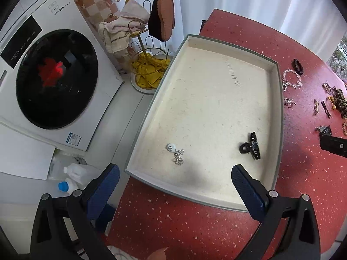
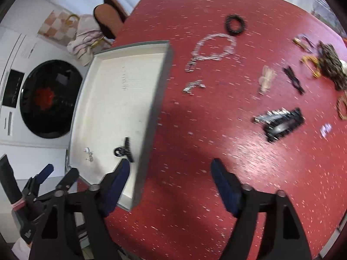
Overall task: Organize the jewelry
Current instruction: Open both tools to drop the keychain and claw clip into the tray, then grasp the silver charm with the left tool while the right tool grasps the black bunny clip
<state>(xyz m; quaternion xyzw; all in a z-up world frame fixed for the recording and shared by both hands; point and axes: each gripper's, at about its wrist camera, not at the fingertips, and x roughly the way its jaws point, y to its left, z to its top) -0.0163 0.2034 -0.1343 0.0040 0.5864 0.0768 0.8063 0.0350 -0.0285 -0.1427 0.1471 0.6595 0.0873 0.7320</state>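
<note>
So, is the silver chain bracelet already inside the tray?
No, the silver chain bracelet lies on the red table, outside the tray, which holds only the black hair claw and small silver pieces.

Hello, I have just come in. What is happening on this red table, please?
A person with a gripper in each hand is sorting jewelry into a shallow tray on the red table. A black hair claw and a small silver piece already lie inside it. The left gripper and the right gripper are both open and empty. A silver chain, a black ring-shaped band, a black comb-like clip and other pieces wait on the table beside the tray.
</note>
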